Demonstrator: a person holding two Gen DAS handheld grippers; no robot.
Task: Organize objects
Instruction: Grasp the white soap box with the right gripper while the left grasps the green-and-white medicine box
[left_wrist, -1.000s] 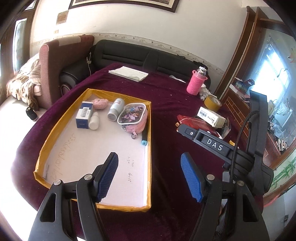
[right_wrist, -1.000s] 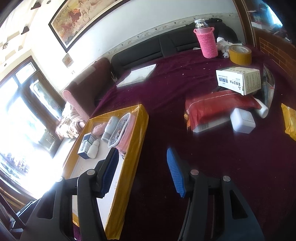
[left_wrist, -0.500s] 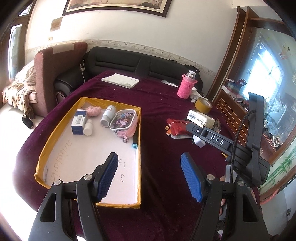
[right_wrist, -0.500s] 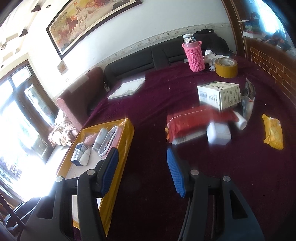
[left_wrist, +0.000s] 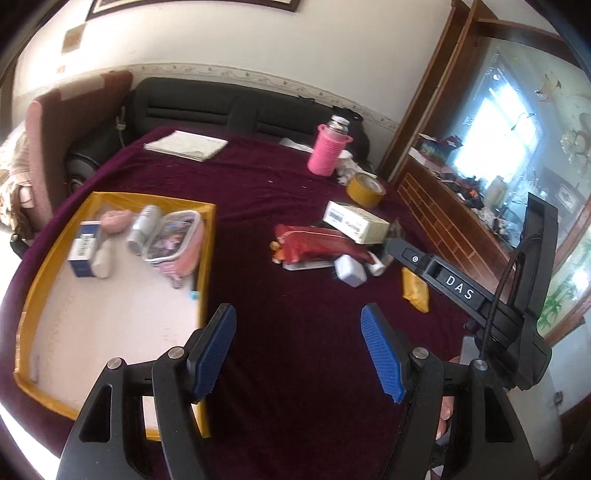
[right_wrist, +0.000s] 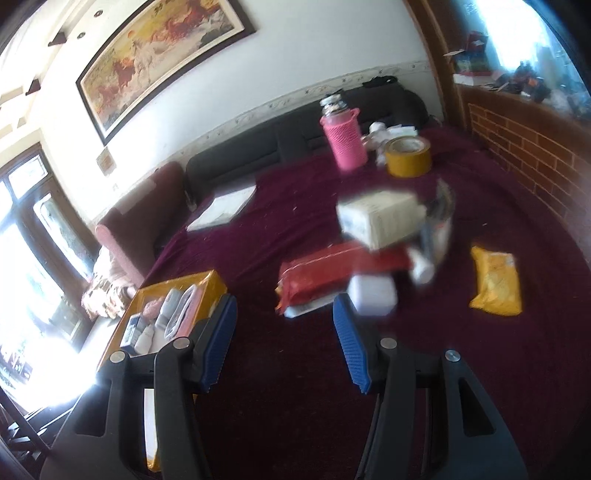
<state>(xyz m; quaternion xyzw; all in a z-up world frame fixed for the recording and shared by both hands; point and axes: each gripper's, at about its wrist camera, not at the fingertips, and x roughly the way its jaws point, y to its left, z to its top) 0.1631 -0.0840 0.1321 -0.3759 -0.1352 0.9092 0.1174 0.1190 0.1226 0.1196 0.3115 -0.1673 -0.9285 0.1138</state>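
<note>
A yellow-rimmed tray (left_wrist: 48, 258) lies at the left of the maroon table and holds a blue box (left_wrist: 85, 247), a pink pouch (left_wrist: 173, 240), a spray can (left_wrist: 142, 225) and small bottles. A loose pile sits right of it: a red packet (left_wrist: 317, 242), a white box (left_wrist: 354, 221), a small white block (left_wrist: 351, 271) and a yellow packet (left_wrist: 415, 291). My left gripper (left_wrist: 299, 354) is open and empty above the table, beside the tray's right rim. My right gripper (right_wrist: 282, 343) is open and empty, short of the red packet (right_wrist: 332, 273) and white block (right_wrist: 373, 295).
A pink-sleeved bottle (left_wrist: 328, 151), a tape roll (left_wrist: 365, 188) and white papers (left_wrist: 184, 146) stand at the table's far side. A black sofa (left_wrist: 221, 107) and a pink armchair (left_wrist: 59, 140) are behind. A wooden cabinet (left_wrist: 450, 221) borders the right.
Both grippers have pulled back and swung right, so the tray has shifted left and the pile now shows nearer the middle. Both stayed open and empty.
</note>
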